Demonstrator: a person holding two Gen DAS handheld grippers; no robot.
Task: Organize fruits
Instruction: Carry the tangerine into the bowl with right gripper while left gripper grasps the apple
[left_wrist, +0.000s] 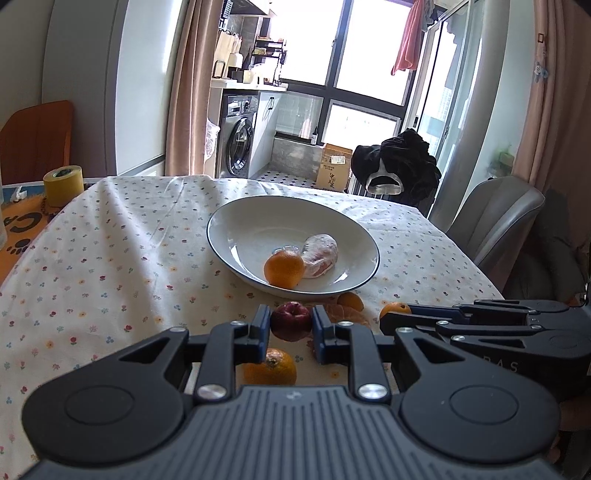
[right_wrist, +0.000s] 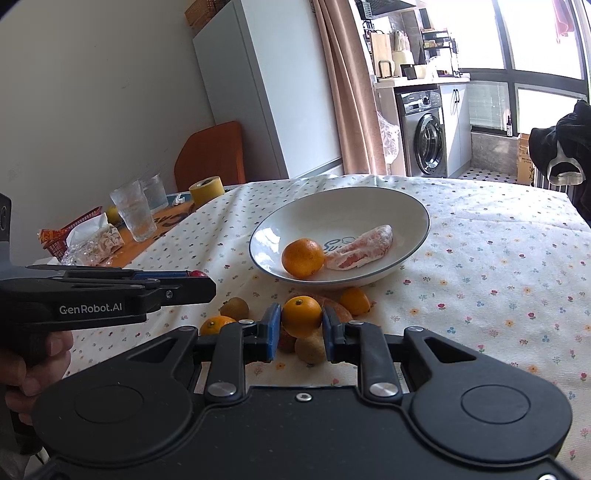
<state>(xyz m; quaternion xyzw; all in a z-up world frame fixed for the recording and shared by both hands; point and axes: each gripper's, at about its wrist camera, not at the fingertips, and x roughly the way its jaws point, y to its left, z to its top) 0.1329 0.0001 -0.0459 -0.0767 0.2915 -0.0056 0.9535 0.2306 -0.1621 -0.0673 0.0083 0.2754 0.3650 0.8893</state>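
Note:
My left gripper (left_wrist: 290, 325) is shut on a dark red apple (left_wrist: 291, 320), held just above the cloth in front of the white bowl (left_wrist: 236, 214). In the right wrist view my right gripper (right_wrist: 301, 323) is shut on an orange (right_wrist: 301, 315) above a small heap of fruit. The bowl (right_wrist: 369, 201) holds one orange (right_wrist: 303, 257) and a peeled pomelo piece (right_wrist: 364, 246). On the cloth near the grippers lie a kiwi (right_wrist: 235, 307), another kiwi (right_wrist: 309, 349), more oranges (right_wrist: 218, 324) and a peel (left_wrist: 347, 314). The left gripper (right_wrist: 199, 280) shows from the side at left.
The table wears a flowered cloth (left_wrist: 110, 258). A yellow tape roll (left_wrist: 62, 182), two glasses (right_wrist: 133, 210) and snack wrappers (right_wrist: 92, 240) stand at the far left. A grey chair (left_wrist: 495, 218) and a chair draped in black clothes (left_wrist: 399, 166) are beyond the far right edge.

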